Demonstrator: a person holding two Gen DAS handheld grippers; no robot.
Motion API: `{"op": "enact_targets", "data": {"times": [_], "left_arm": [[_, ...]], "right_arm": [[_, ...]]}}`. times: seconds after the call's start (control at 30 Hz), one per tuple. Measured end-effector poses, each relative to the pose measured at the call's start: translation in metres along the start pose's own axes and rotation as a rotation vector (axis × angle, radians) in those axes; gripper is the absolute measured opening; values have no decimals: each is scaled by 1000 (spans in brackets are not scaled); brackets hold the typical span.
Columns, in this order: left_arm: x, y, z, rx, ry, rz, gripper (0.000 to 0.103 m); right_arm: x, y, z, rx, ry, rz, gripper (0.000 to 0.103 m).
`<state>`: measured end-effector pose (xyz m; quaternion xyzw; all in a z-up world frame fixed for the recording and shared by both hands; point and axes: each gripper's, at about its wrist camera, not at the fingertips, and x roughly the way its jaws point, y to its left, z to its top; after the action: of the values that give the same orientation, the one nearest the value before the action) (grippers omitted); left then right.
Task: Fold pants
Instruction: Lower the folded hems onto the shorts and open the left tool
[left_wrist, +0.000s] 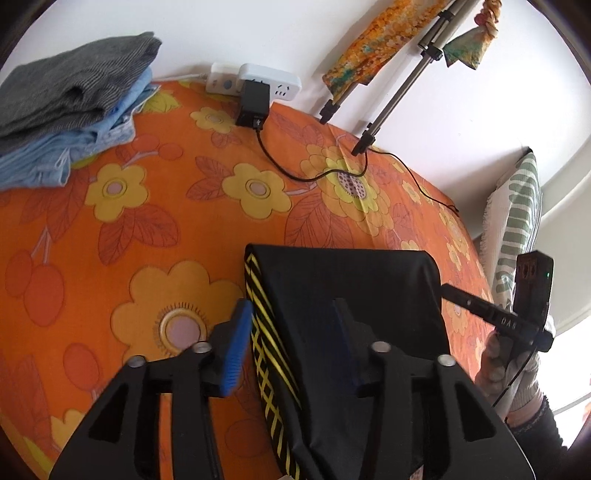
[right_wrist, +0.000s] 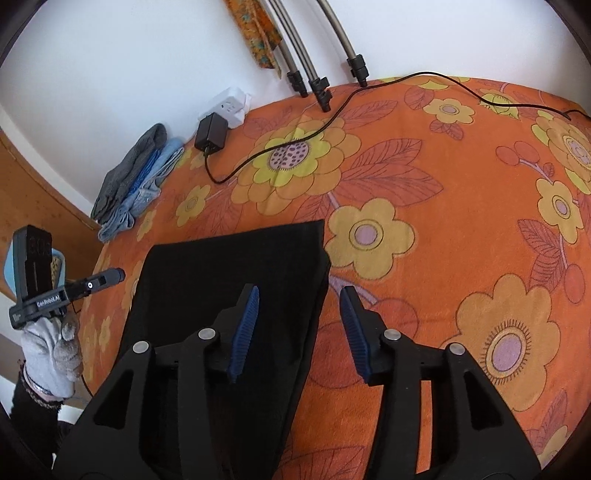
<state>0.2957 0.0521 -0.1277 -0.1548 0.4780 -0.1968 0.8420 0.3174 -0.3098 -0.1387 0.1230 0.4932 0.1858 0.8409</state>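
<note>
Blue-padded fingers (left_wrist: 233, 350) of the left hand-held gripper (left_wrist: 290, 347) stand spread, straddling the striped side seam of the black pants (left_wrist: 351, 295); nothing is pinched between them. Right hand-held gripper (right_wrist: 298, 332), likewise spread, straddles the opposite long edge of the pants (right_wrist: 229, 266), one finger over the cloth, the other over the bed sheet (right_wrist: 461, 221). Whether the pads touch the fabric cannot be told. Pants lie as a narrow folded band on the orange flowered bed, near its front edge, well apart from the stack of folded clothes (left_wrist: 70, 107) by the wall and from the charger cable (left_wrist: 314, 177).

Handling, as judged: the fabric appears light, soft and limp, with no stiffness of its own, so it would sag between two grip points. Best purchase is probably at the two corners of one short end, pinching all layers together, the yellow-striped seam (left_wrist: 266, 350) serving as an alignment guide.
</note>
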Motion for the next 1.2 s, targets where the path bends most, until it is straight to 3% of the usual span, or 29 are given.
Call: {"op": "enact_targets", "data": {"times": [0.2, 0.57, 1.2], "left_arm": [[0, -6, -14, -3, 35, -12, 47], [12, -18, -22, 41, 52, 35, 47], [28, -13, -19, 5, 64, 28, 47]], "right_arm": [[-4, 6, -19, -2, 33, 23, 48], [-1, 6, -32, 1, 51, 24, 53], [7, -2, -27, 38, 44, 42, 53]]}}
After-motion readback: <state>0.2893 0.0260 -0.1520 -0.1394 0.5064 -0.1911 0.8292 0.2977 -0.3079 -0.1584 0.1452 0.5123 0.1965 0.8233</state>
